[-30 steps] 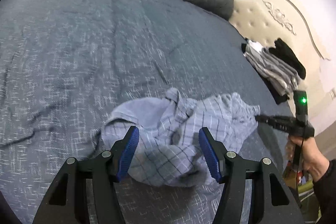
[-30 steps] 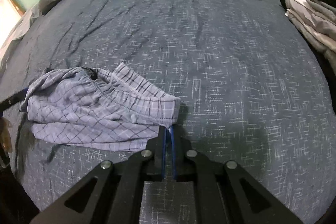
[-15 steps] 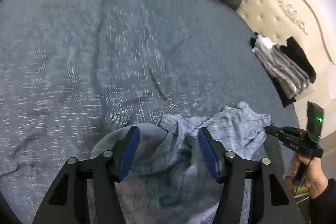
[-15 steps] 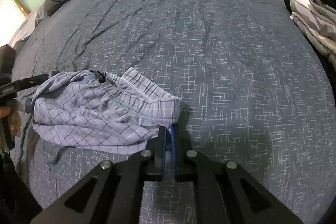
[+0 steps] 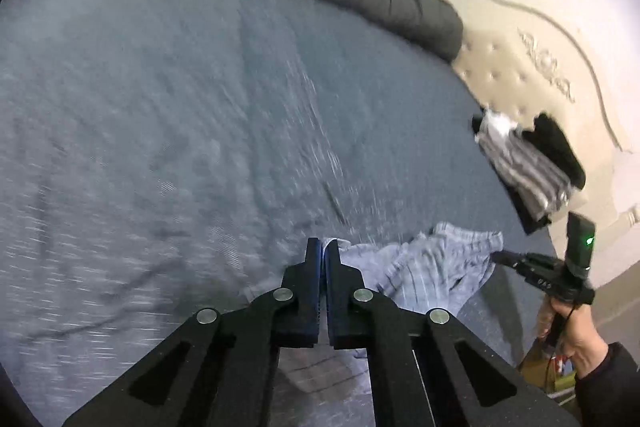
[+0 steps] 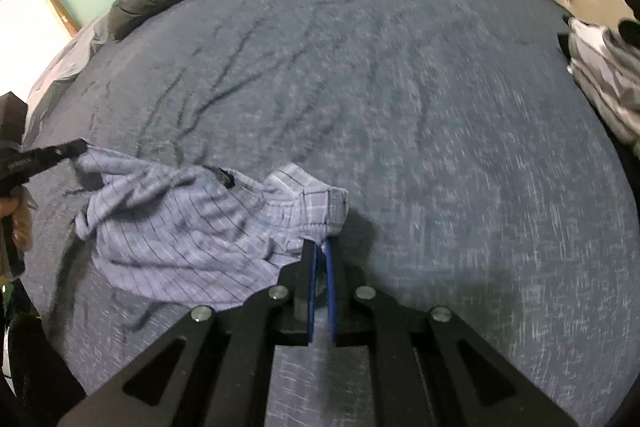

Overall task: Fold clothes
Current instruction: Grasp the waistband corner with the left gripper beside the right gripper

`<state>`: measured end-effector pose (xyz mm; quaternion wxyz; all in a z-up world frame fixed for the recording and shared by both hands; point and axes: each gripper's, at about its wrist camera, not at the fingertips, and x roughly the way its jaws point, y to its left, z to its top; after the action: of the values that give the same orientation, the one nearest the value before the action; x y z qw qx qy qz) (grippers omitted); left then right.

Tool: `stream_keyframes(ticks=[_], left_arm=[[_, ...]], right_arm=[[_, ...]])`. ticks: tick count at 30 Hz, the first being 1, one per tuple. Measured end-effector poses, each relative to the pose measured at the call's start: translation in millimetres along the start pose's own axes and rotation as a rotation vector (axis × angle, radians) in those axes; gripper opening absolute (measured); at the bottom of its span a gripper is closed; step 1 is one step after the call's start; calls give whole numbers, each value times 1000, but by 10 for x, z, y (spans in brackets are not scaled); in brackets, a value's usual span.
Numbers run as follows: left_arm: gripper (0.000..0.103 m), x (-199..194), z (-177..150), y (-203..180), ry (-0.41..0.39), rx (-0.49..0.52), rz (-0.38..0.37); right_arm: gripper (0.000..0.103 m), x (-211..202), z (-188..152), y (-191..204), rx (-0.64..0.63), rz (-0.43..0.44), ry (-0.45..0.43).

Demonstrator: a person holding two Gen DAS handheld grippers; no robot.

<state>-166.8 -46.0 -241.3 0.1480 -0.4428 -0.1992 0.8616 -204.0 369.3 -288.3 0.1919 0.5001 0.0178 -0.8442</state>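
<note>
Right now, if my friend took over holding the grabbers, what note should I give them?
Left gripper: jaws shut on one end of the checked shorts.
Right gripper: jaws shut on the waistband at the other end.
The shorts hang bunched between the two, low over the blue bedspread.
Done: both ends gripped. A stack of folded clothes sits by the headboard.
Left: spread the shorts flat, fold them, probably add them to the stack.

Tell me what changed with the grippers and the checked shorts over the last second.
The left gripper, open over the checked shorts a second ago, has shut on one edge. The shorts, then bunched on the bed, are now pulled out between both grippers and partly raised. Unchanged: the right gripper stays shut on the waistband corner, and the folded pile sits by the headboard.
</note>
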Motion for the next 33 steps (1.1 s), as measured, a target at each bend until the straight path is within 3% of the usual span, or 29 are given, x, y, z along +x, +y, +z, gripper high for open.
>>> stream_keyframes(ticks=[8, 11, 18, 21, 22, 27, 33], left_arm=[[1, -932, 223, 323, -148, -15, 71], [2, -1057, 216, 454, -153, -45, 120], [2, -806, -135, 1016, -28, -145, 233], [22, -752, -171, 1074, -33, -165, 263], [23, -740, -176, 1082, -38, -170, 273], [26, -441, -82, 787, 7, -66, 231], [39, 137, 53, 335, 87, 42, 162]], right_arm=[[4, -104, 368, 375, -31, 63, -108], [4, -66, 496, 455, -22, 87, -119], [4, 251, 528, 554, -1, 122, -84], [4, 359, 475, 551, 20, 138, -81], [4, 392, 455, 547, 28, 144, -81], [4, 548, 431, 464, 50, 154, -70], [4, 582, 424, 420, 48, 165, -63]])
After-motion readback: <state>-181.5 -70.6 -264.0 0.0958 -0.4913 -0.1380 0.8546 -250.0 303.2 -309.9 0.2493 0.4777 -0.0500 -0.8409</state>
